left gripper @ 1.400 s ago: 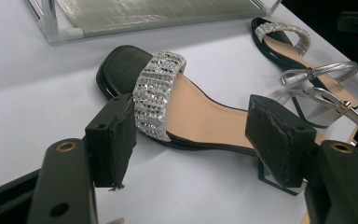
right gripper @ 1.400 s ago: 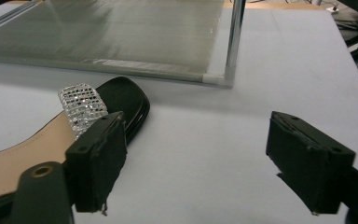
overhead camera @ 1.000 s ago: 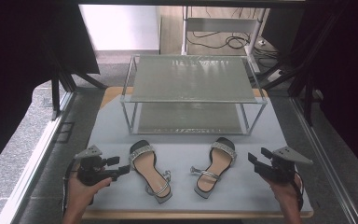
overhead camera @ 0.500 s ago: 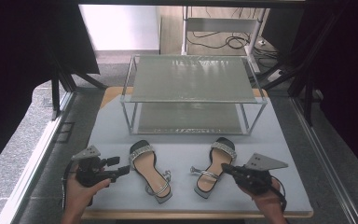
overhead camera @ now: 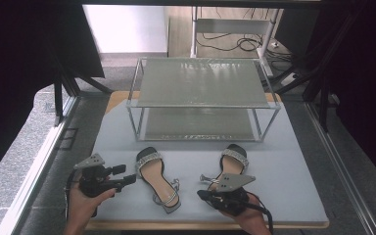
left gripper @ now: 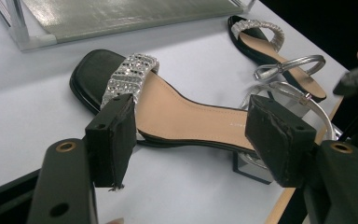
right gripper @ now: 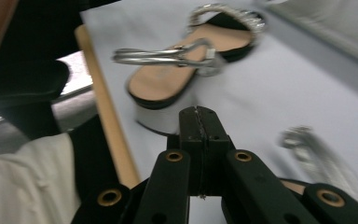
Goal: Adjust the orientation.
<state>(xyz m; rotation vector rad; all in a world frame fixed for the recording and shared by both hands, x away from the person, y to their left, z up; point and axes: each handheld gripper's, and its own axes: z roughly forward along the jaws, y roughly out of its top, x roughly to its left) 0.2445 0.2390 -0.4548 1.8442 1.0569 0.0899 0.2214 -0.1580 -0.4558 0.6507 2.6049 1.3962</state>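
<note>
Two black sandals with rhinestone bands lie on the pale mat in front of a rack. My left gripper point(overhead camera: 126, 174) is open, level, just left of the left sandal point(overhead camera: 157, 182). In the left gripper view its pads point(left gripper: 112, 137) stand wide apart with that sandal point(left gripper: 182, 112) lying beyond them, untouched. My right gripper point(overhead camera: 201, 194) is shut and empty, pointing left near the heel of the right sandal point(overhead camera: 231, 165). The right gripper view shows its pads pressed together point(right gripper: 198, 126) just short of that sandal's block heel point(right gripper: 168, 119).
A two-shelf glass-and-metal rack point(overhead camera: 200, 93) stands behind the sandals, both shelves bare. The mat point(overhead camera: 293, 181) ends at a wooden front edge point(overhead camera: 205, 226) close to both hands. Dark curtains flank the table; floor and cables lie beyond.
The right hand has moved left along the front edge, from the mat's right side to the right sandal's heel, and its jaws have gone shut. The left hand has stayed put.
</note>
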